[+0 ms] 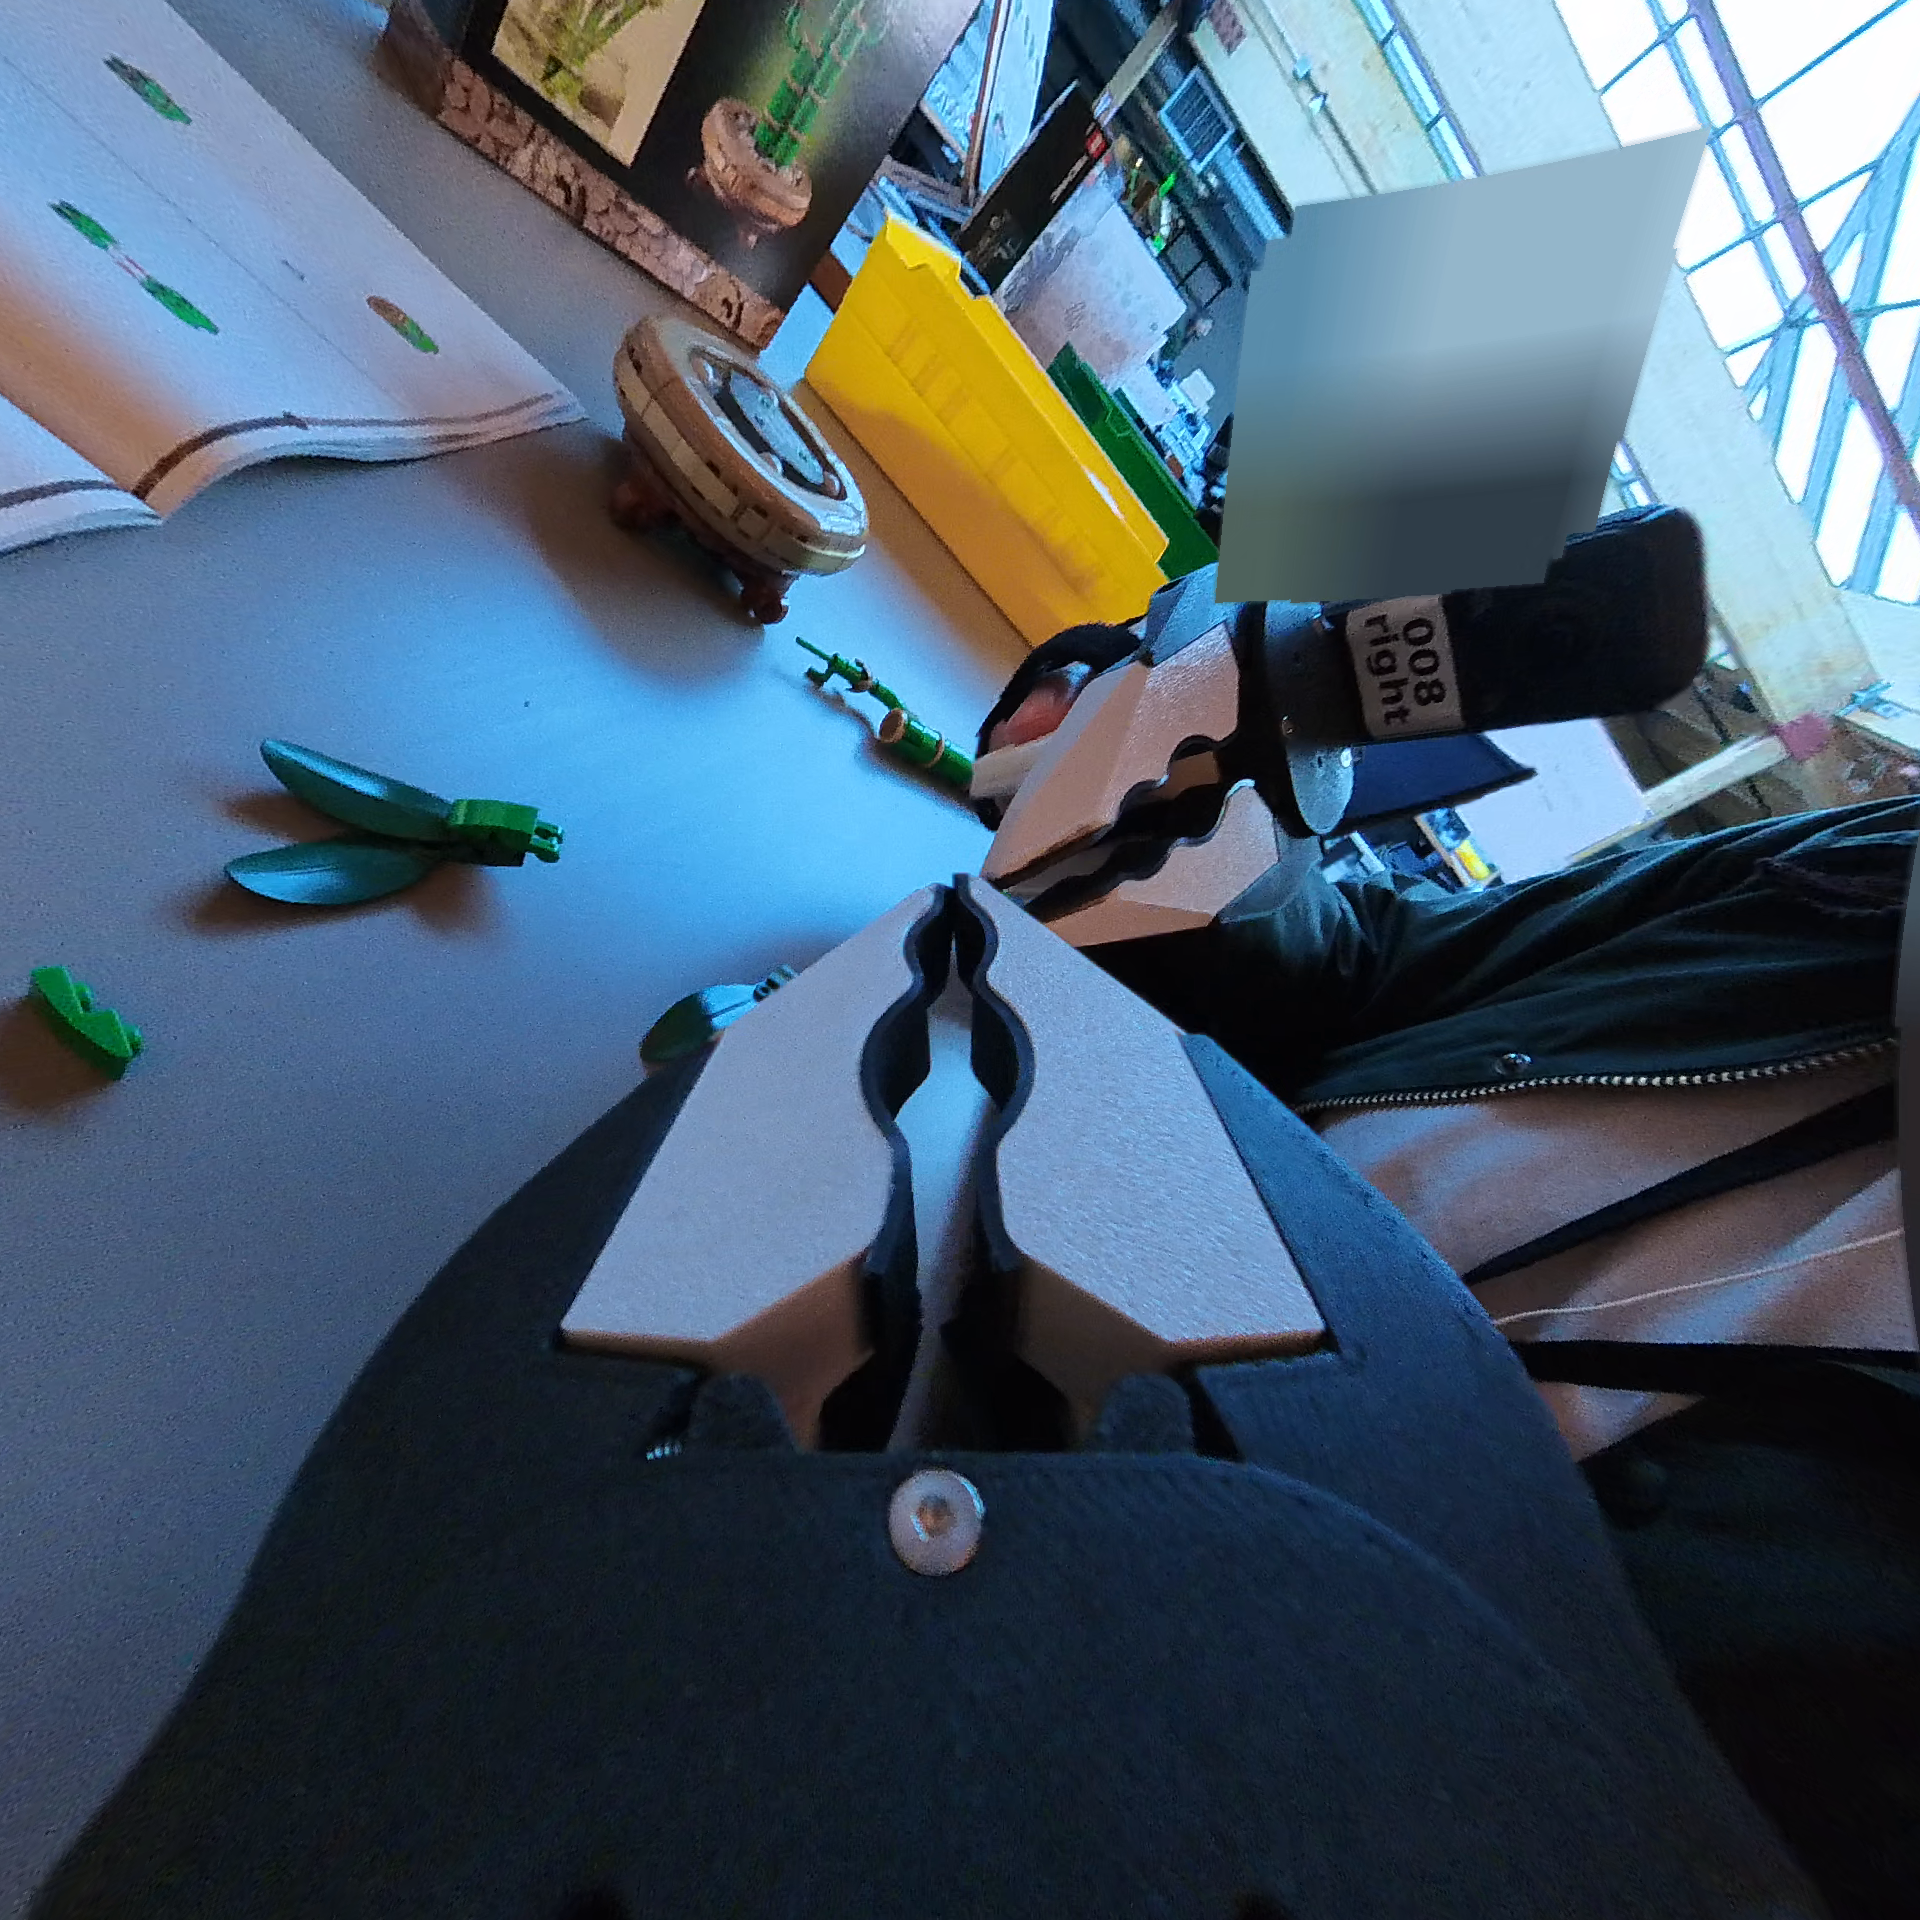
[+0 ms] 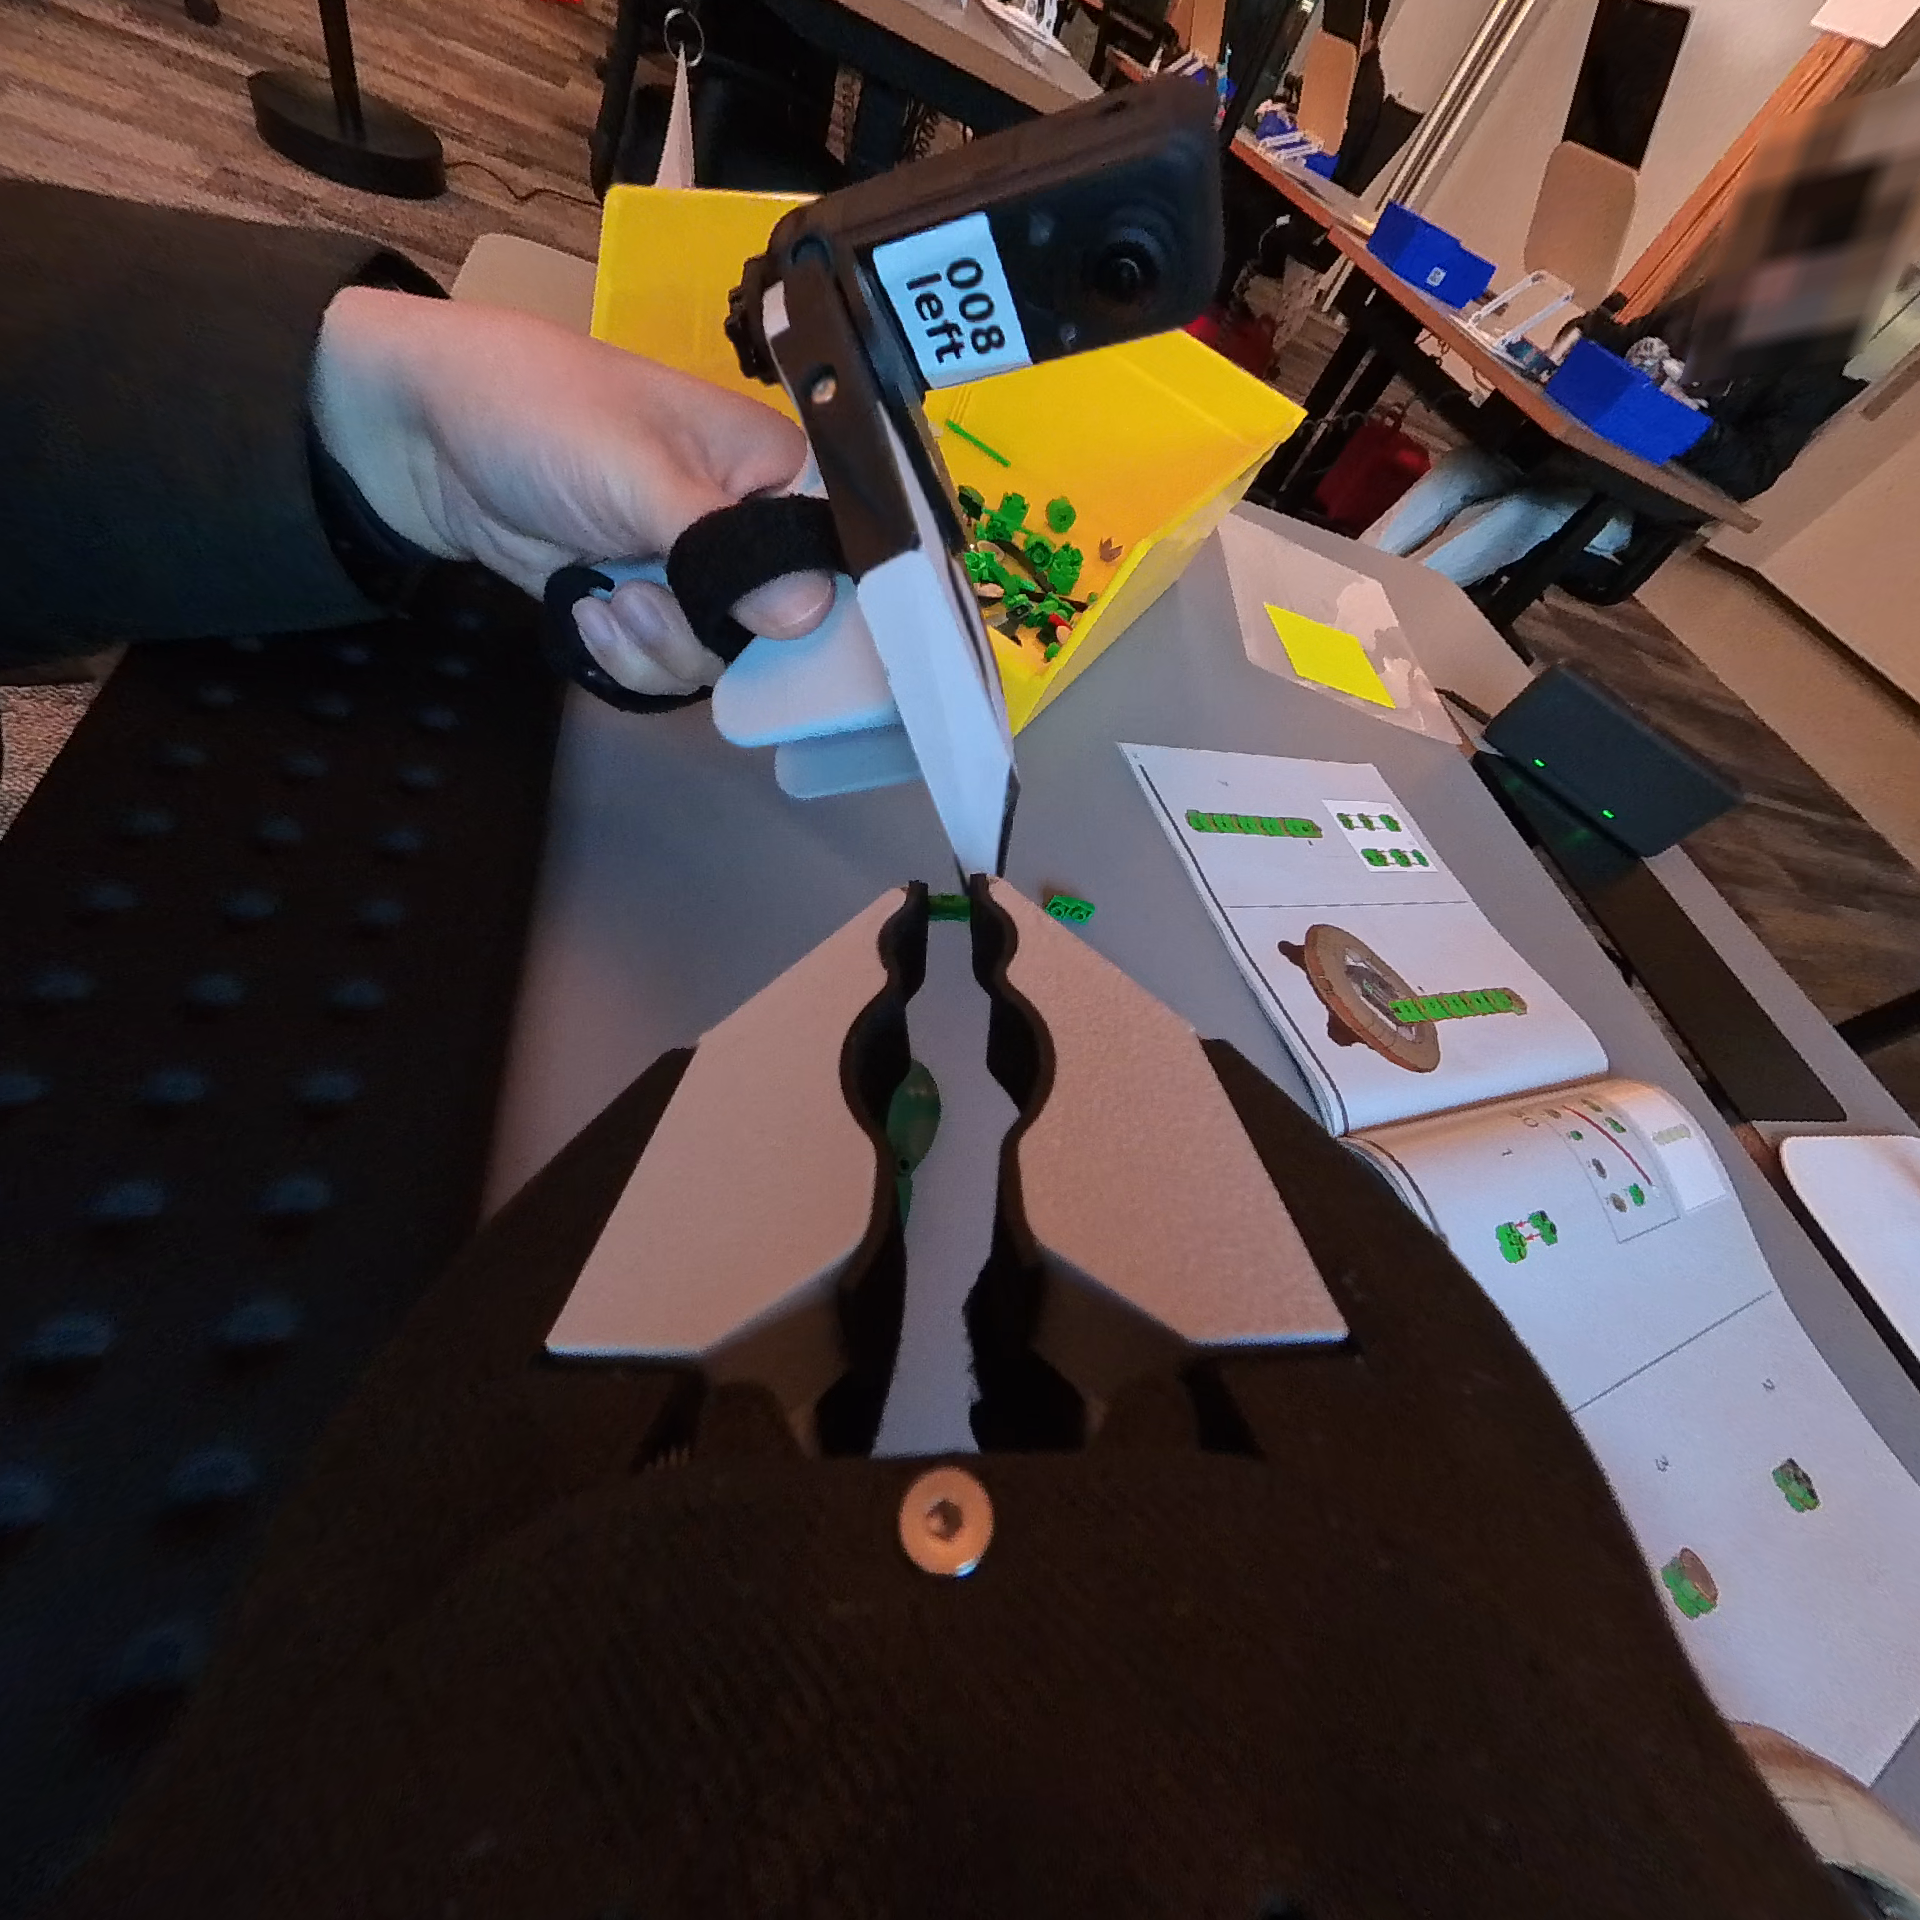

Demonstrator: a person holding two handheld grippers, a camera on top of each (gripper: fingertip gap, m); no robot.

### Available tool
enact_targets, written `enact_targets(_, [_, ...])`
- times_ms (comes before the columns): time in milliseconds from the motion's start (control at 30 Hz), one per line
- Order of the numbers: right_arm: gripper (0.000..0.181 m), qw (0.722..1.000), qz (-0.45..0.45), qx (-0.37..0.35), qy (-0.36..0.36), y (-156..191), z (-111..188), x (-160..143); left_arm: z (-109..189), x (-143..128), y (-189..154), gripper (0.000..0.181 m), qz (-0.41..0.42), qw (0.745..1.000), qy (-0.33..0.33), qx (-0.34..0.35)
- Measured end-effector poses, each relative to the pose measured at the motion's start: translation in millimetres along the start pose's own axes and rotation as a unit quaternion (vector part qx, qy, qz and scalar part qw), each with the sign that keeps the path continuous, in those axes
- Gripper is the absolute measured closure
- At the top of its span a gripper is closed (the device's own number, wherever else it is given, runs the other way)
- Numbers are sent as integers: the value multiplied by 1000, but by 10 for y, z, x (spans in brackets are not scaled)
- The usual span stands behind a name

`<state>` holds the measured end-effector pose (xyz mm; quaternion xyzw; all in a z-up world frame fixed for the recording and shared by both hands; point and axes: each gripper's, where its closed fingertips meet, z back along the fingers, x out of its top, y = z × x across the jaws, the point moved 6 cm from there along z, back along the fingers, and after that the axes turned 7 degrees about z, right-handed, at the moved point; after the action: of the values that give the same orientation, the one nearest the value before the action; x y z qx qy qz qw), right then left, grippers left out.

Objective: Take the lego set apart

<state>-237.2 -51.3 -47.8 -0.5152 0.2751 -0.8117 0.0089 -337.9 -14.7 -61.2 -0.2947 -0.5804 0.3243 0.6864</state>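
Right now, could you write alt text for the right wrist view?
The right gripper pinches a small green piece at its tips, meeting the left gripper above a grey table, near a yellow bin and open instruction booklet.

Left tongs point(image 1: 958, 888) partly hide a leaf point(image 1: 694, 1020).

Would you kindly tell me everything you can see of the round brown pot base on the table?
The pot base is a round, shallow lego dish, built of tan curved bricks around the rim, with a darker grey and black centre. It rests on small reddish-brown feet and looks like hard plastic. No stalks remain in it. It stands alone on the grey table, between the open booklet and the yellow bin, untouched by either gripper.
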Motion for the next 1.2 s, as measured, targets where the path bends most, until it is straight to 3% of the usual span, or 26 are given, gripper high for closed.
enact_targets(100, [174,1000,2,-7,-8,-12,26,19,55,62,-1,181,9,999,-33,-13])
enact_targets(200, [174,999,11,-21,-24,-31,67,66,115,128,-30,158,48,995,-68,-62])
enact_targets(333, [174,998,21,-37,-56,-51,136,150,7,20,-86,154,75,991,-15,-105])
enact_targets(433, [175,996,25,-35,-75,-40,180,190,-13,16,-159,160,70,989,-10,-133])
enact_targets(500, [174,995,27,-26,-95,-14,202,237,27,40,-220,173,74,983,-20,-168])
enact_targets(767, [175,992,50,-19,-112,39,226,288,-29,-29,-260,160,97,977,12,-192])
enact_targets(867, [175,993,54,-17,-107,51,214,275,-30,-39,-290,175,90,976,18,-198])
enact_targets(1000, [162,995,36,-13,-96,40,172,235,19,20,-252,178,39,989,-8,-142])
enact_targets(1100, [160,995,34,-32,-89,-2,175,216,247,235,-186,178,-71,991,-114,-5])
enact_targets(1133, [159,995,30,-35,-86,-15,173,200,416,339,-189,178,-115,975,-181,54])
enact_targets(1200, [159,997,20,-33,-72,-25,151,154,831,473,-226,179,-199,908,-317,188])
